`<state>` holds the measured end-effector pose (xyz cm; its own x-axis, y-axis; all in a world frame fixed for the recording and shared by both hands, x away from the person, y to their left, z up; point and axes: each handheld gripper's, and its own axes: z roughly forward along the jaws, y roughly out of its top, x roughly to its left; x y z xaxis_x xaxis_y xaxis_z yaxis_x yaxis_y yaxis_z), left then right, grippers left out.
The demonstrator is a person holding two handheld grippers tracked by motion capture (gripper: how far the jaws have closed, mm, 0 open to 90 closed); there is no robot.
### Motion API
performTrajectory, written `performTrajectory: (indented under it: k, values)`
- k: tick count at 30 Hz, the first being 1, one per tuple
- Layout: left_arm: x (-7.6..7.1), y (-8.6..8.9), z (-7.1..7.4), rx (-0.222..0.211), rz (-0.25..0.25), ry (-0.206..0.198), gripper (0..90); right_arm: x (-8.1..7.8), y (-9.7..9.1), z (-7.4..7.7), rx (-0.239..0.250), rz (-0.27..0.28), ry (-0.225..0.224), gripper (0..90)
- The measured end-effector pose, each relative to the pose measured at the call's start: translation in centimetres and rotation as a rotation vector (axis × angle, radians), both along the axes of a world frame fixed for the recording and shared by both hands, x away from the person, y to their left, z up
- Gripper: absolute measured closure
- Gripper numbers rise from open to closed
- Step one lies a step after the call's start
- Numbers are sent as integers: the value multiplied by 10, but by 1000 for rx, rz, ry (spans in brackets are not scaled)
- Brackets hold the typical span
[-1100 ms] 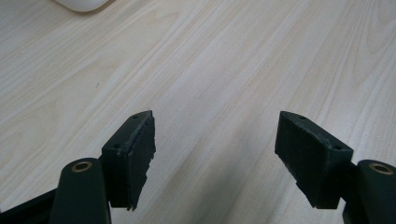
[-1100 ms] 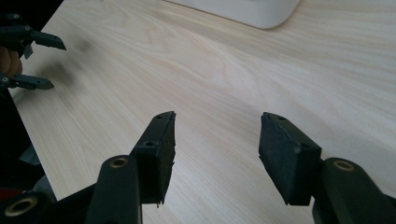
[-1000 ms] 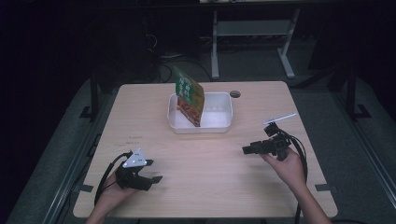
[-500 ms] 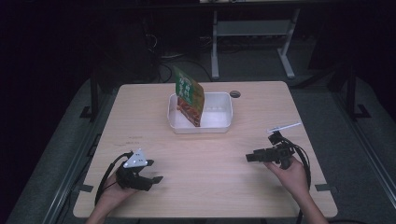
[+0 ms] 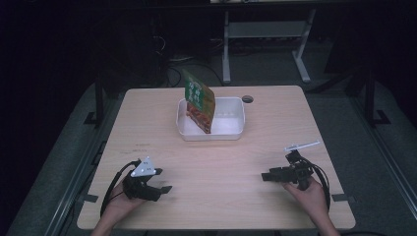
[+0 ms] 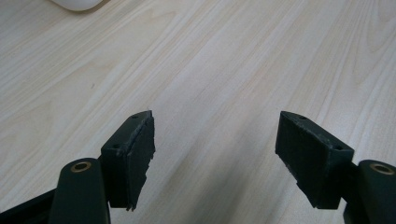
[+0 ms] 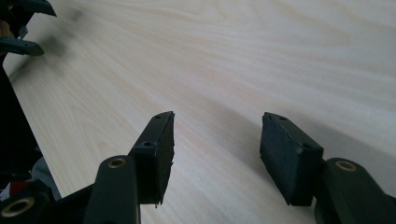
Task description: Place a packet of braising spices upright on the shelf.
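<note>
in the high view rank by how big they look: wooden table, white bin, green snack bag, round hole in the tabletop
1. light wooden table
2. white rectangular plastic bin
3. green and red snack bag standing in the bin
4. small dark round hole in the tabletop

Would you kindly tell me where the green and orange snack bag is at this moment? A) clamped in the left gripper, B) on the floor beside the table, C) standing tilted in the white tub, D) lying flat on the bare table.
C: the snack bag stands tilted inside the white tub, far from both grippers.
</note>
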<state>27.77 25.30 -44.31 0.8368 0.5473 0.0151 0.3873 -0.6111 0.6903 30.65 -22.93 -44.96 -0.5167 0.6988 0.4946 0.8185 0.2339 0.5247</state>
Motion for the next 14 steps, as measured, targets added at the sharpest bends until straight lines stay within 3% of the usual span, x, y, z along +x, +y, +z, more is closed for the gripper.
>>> performTrajectory:
  k: [8,14]
  values:
    - [0,-3,-1,1,-4,1,274,-18,0,-10,33,-4,-5,426]
    - [0,-4,0,4,-3,-4,258,-24,15,-5,-77,19,-83,415]
